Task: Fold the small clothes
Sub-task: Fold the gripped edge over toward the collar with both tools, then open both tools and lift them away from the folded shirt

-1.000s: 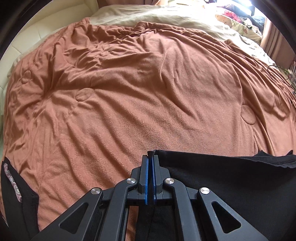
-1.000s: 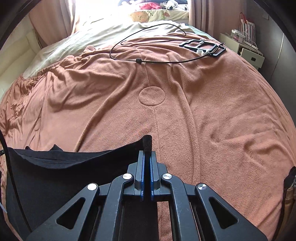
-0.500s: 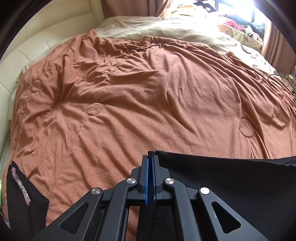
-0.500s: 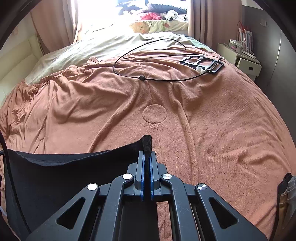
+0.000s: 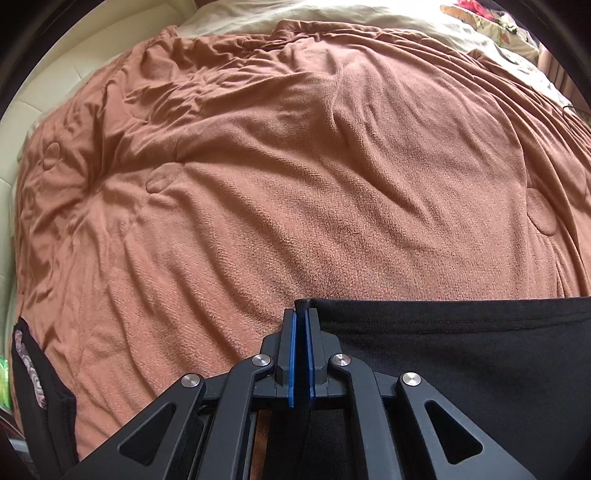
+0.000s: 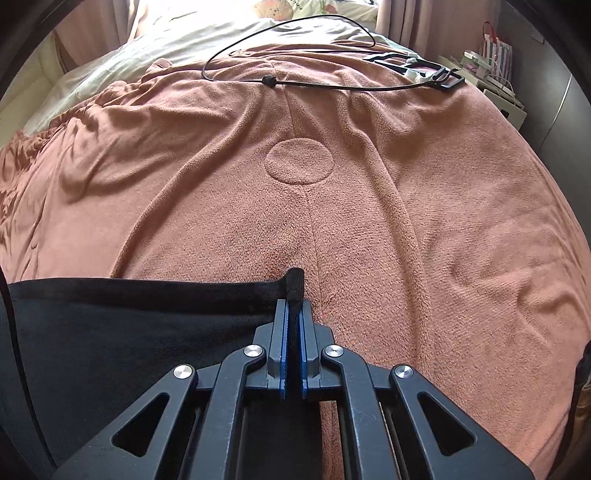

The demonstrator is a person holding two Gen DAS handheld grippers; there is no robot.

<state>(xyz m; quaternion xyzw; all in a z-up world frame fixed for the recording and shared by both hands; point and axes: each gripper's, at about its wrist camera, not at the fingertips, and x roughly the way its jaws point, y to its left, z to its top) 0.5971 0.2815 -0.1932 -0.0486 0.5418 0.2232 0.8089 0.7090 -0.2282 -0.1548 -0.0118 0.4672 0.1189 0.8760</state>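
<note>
A black garment (image 5: 461,354) is stretched between my two grippers above a brown blanket (image 5: 295,166) on a bed. My left gripper (image 5: 301,314) is shut on the garment's left corner, with the cloth running off to the right. My right gripper (image 6: 293,304) is shut on the garment's (image 6: 129,325) right corner, with the cloth running off to the left. The top hem is taut and nearly straight. The rest of the garment hangs below the grippers, out of view.
A black cable (image 6: 295,83) loops across the far part of the blanket (image 6: 406,203), beside a black frame-like object (image 6: 417,68). A pale sheet (image 5: 332,14) lies beyond. A white bedside unit (image 6: 491,85) stands at the right. A dark patterned cloth (image 5: 33,376) hangs at the bed's left edge.
Both grippers have moved forward and lower over the blanket with the garment still held. The top hem has been pulled straighter and tauter.
</note>
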